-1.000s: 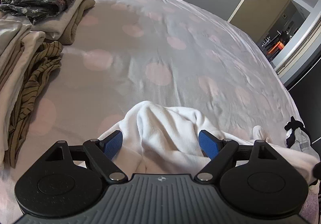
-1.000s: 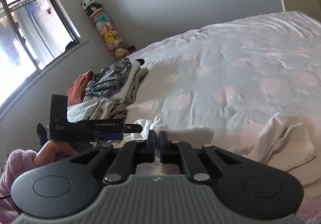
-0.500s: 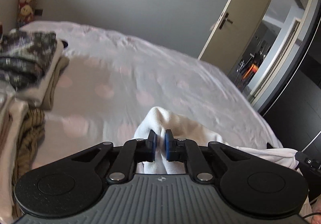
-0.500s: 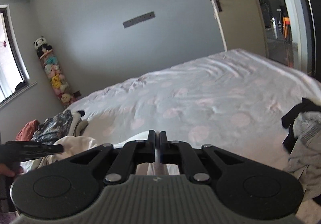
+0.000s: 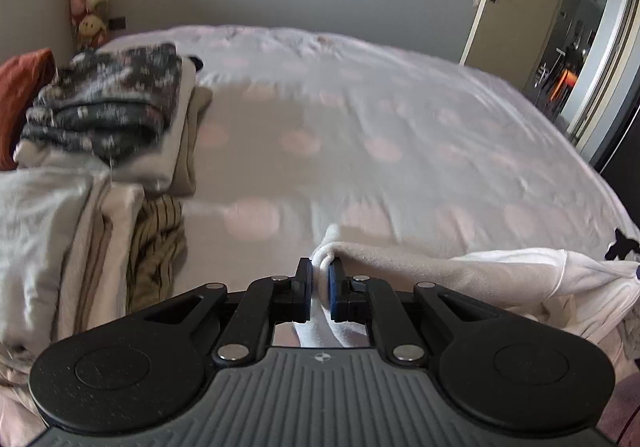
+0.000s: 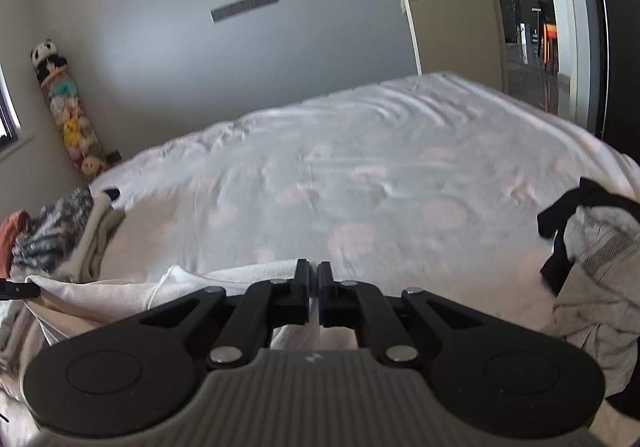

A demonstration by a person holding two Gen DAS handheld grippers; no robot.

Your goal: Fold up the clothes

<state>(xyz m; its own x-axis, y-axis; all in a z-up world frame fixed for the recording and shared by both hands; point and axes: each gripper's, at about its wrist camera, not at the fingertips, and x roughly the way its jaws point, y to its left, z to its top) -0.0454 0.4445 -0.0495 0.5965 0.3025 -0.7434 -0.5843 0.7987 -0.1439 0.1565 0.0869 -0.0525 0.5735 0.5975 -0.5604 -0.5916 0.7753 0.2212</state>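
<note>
Left gripper is clenched on a bunched corner of the white fleecy garment; right gripper is clamped tight on another edge of that cloth, which hangs stretched between the two above the near edge of the big bed with pink-dotted pale cover. Largest down: bed, then the stack of folded clothes at its left side, then a loose grey-and-black garment at its right. Judged progress: several items look folded already; this white piece is only spread, no fold made; the grey one seems untouched. No containers in view.
</note>
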